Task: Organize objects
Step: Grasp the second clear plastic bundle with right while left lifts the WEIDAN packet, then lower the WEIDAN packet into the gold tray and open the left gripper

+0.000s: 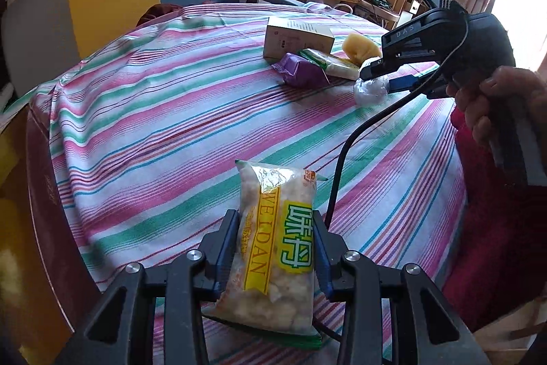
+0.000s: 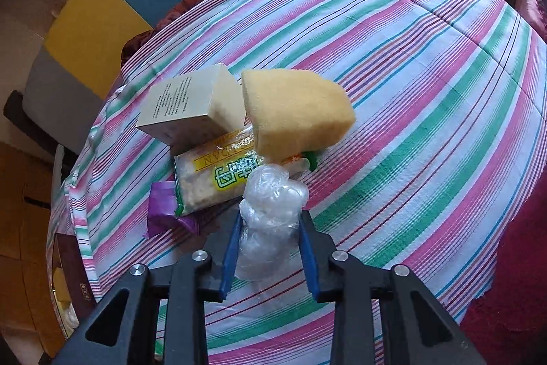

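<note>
My left gripper (image 1: 276,248) is clamped on a clear snack packet (image 1: 273,248) with a yellow band and green label; both blue pads press its sides, and it stands lengthwise between them, clear of the striped tablecloth (image 1: 164,112).

My right gripper (image 2: 270,238) is closed on a crumpled wad of clear plastic (image 2: 270,218), pinched between the blue fingers (image 2: 229,248). In the left view that wad sits at 2 o'clock on the table, with my hand (image 1: 502,105) on the handle at 3 o'clock.

Grouped items, right view: a beige box (image 2: 191,105) at 11 o'clock from the wad, a yellow sponge (image 2: 297,112) at 12 o'clock just beside the box, a second snack packet (image 2: 212,183) at 10 o'clock lying partly under the sponge, and a purple wrapper (image 2: 160,207) at 9 o'clock, touching that packet. Whether the wad rests on the cloth I cannot tell.
</note>
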The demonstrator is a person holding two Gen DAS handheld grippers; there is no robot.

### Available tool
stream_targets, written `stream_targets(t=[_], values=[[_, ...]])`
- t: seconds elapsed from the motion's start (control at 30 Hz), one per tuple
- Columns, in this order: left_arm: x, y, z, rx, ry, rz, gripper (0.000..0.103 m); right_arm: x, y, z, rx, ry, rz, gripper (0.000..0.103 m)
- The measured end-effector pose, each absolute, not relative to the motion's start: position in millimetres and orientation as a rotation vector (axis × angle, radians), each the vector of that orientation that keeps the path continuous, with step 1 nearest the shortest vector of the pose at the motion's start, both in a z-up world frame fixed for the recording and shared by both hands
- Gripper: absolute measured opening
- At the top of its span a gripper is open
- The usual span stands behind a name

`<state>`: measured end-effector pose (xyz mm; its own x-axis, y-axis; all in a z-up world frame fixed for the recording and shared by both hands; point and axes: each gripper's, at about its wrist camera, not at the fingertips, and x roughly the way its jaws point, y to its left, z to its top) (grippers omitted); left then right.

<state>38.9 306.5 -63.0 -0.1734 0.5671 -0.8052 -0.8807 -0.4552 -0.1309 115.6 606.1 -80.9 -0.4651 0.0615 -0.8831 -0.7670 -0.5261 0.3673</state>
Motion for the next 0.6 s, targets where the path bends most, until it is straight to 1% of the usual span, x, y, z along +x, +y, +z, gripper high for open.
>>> stream_targets(t=[0.3,0.5,0.6], values=[[38,274,-19,-0.954,0.377,1.913,0.041,108,605,-77,-1.161,1.042,2.044,0.032],[20,227,15,-0.936,0.244,2.048,0.041,107,603,-70,-1.124,1.018,2.083,0.032],[4,194,22,-0.969,0.158,2.118,0.041,109,601,-63,-1.087,1.008,2.115,0.032]])
